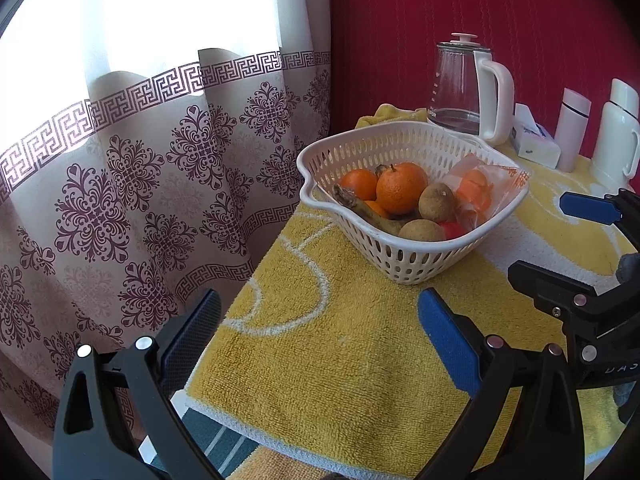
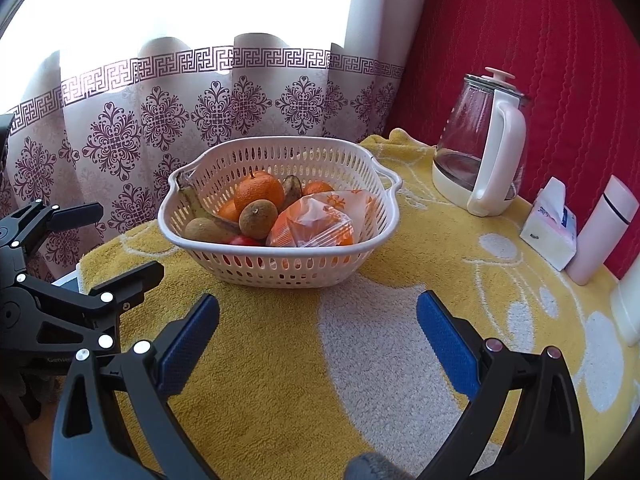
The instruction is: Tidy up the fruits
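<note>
We list: one white slotted basket [image 2: 280, 268] on the yellow towel [image 2: 260, 380] covering the worktop, holding oranges [image 2: 258, 192], brown round fruits [image 2: 258, 218], a banana [image 1: 370, 214], one red fruit [image 2: 244, 241] and a bagged orange item [image 2: 316, 222]. Left gripper [image 1: 320, 332] and right gripper [image 2: 318, 330]: jaws spread wide, empty, short of the basket. Behind: glass kettle [image 2: 476, 148], tissue box [image 2: 550, 226].

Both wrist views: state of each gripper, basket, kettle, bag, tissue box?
left gripper: open, holds nothing
right gripper: open, holds nothing
basket: upright on the towel, fruit inside
kettle: upright, lid on, looks empty
plastic bag: in the basket, oranges inside
tissue box: a tissue sticking out
</note>
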The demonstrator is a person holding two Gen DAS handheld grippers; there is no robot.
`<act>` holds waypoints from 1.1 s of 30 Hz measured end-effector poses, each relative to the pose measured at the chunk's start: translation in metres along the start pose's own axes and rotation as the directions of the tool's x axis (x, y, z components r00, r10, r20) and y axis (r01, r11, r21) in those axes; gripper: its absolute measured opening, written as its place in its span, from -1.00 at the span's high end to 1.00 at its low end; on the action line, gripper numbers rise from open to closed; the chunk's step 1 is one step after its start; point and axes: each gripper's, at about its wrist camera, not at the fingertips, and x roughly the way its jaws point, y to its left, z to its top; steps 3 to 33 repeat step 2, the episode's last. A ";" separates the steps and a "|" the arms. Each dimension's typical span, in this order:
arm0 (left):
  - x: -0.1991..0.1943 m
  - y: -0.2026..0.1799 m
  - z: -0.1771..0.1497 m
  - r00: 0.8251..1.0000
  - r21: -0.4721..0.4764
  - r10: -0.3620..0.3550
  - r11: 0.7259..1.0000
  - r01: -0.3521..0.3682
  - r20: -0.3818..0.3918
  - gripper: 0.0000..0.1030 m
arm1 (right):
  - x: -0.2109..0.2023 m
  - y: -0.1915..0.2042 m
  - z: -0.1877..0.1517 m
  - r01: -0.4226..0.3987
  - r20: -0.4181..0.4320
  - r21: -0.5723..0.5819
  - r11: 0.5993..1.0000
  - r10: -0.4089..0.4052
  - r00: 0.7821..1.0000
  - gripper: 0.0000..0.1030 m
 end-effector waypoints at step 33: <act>0.000 -0.001 0.000 1.000 0.003 0.000 1.000 0.000 -0.002 -0.94 | 0.001 0.000 0.000 0.012 -0.006 0.000 1.000 -0.012 1.000 -0.90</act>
